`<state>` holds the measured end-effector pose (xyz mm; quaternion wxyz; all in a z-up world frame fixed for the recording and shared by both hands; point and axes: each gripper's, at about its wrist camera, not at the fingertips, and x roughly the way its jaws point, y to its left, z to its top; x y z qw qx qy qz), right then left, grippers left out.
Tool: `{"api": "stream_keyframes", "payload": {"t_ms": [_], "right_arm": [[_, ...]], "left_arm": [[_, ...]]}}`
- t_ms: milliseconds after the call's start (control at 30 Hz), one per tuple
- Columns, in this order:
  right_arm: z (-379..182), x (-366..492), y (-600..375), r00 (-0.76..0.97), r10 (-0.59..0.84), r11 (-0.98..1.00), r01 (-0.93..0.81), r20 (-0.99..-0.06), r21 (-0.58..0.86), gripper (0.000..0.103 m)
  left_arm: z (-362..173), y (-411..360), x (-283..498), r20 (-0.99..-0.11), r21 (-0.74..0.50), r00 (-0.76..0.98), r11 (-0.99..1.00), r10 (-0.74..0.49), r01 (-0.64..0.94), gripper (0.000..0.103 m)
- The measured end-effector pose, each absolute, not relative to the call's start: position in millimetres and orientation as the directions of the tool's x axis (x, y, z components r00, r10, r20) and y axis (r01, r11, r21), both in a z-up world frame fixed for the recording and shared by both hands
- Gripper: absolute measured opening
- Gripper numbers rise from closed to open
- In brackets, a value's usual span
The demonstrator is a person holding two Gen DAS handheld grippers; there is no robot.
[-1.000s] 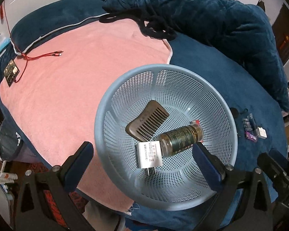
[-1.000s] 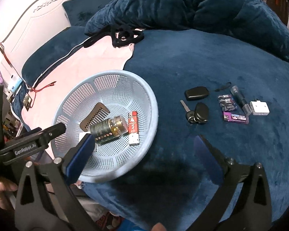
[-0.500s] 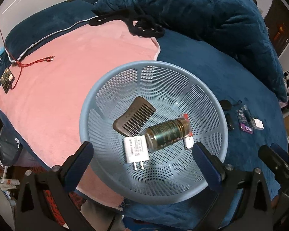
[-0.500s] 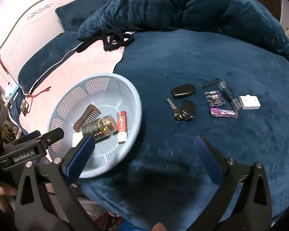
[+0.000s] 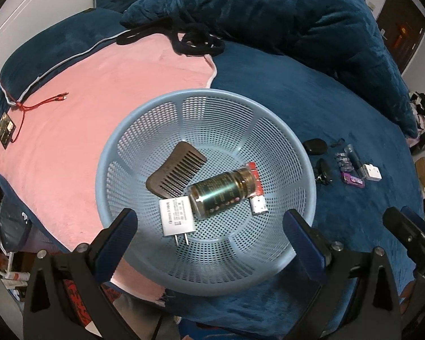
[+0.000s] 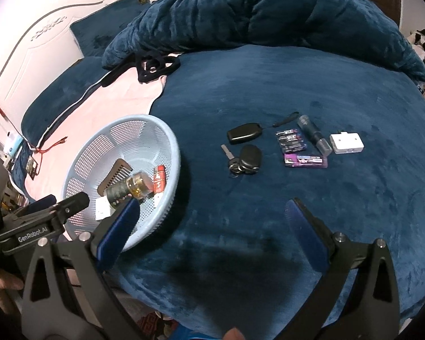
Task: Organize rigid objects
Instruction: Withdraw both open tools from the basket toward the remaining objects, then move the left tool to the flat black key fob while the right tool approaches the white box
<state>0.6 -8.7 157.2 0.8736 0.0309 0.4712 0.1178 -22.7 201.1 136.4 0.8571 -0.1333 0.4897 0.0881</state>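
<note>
A pale blue basket point(image 5: 269, 119) point(image 6: 170, 141) sits on the bed, holding a brown comb point(image 5: 175, 170), a dark bottle point(image 5: 221, 195), a white charger plug point(image 5: 177, 215) and a red-and-white stick point(image 5: 256, 189). My left gripper point(image 5: 209, 218) hangs open above the basket's near side, holding nothing. On the blue blanket to the right lie a black key fob point(image 6: 243, 133), a car key point(image 6: 246, 158), batteries point(image 6: 290, 141), a purple pack point(image 6: 304, 161), a grey tube point(image 6: 313, 133) and a white box point(image 6: 346, 143). My right gripper point(image 6: 212, 212) is open and empty, well short of them.
A pink towel point(image 5: 99, 107) covers the bed's left half, with a red cable point(image 5: 39, 102) on it. A rumpled blue quilt point(image 6: 255, 11) is heaped at the back, with a black strap point(image 6: 155, 65) below it. The bed's edge runs under both grippers.
Both grippers have pulled back and up from the bed, so the basket and the small items look farther away. Both stay open and nothing in the basket moved.
</note>
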Motion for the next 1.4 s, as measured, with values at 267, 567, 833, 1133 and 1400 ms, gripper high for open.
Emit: {"api": "stream_keyframes", "payload": {"t_ms": [267,567,833,1133,1400], "right_arm": [[161,-4,-26,0.542,0.224,0.974,-0.149,-0.810,0.170,0.103],[166,-9,-42,0.554,0.213,0.977,-0.127,-0.805,0.171,0.103],[166,-12,-55,0.559,0.206,0.979,-0.108,-0.804,0.176,0.103],[166,-15,-69,0.562,0.197,0.980,-0.087,-0.804,0.180,0.103],[164,-14,-81,0.561,0.192,0.980,-0.072,-0.806,0.183,0.103]], "left_arm": [[142,186,-23,-0.861,-0.136,0.509,0.958,0.011,-0.251,0.103],[146,171,-24,-0.859,-0.125,0.512,0.967,0.007,-0.222,0.103],[148,158,-22,-0.861,-0.113,0.509,0.973,0.005,-0.201,0.103],[149,146,-21,-0.862,-0.100,0.507,0.979,0.005,-0.180,0.103],[147,135,-17,-0.865,-0.089,0.502,0.983,0.005,-0.163,0.103]]}}
